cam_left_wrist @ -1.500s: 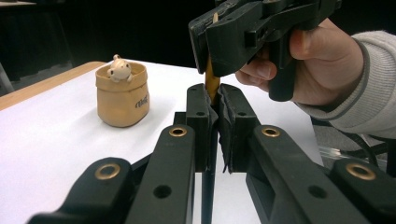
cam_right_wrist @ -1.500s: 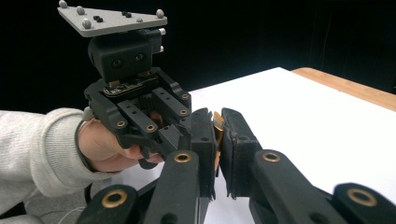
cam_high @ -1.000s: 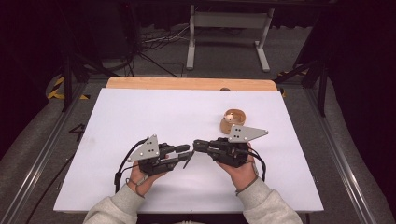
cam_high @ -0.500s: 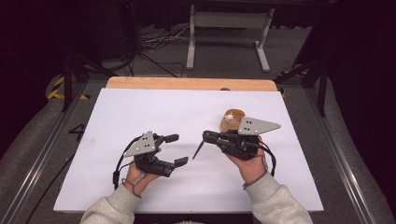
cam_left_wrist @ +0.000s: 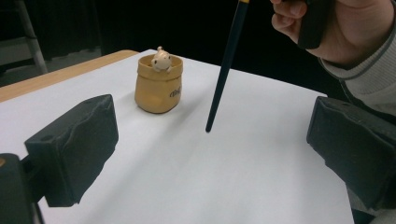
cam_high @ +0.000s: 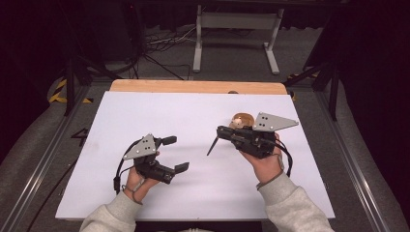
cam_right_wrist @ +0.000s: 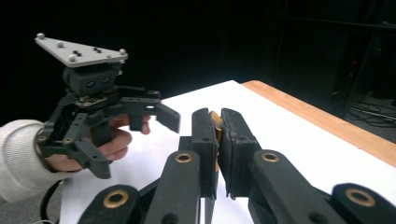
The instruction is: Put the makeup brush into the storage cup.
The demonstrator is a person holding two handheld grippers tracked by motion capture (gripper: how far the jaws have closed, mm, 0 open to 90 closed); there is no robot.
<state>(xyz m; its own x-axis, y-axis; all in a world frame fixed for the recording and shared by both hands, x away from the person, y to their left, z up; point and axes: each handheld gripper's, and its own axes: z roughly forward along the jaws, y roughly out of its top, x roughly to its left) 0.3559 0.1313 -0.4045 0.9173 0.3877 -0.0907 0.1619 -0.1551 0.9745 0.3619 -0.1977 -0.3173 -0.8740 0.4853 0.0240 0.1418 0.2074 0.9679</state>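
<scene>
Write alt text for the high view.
Over a white table, the right claw is shut on a thin dark stick slanting down to the surface, while the left claw is open with nothing in it. A small tan pot stands just beyond the right claw.

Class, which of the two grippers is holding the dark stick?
The right gripper: its jaws are shut on the stick. The left gripper stands open and empty.

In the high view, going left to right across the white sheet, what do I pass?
Left gripper, jaws open with nothing between them → thin dark stick slanting down from the right gripper, whose jaws are shut on its top → small tan pot just behind that gripper → bare edge of the white sheet.
</scene>
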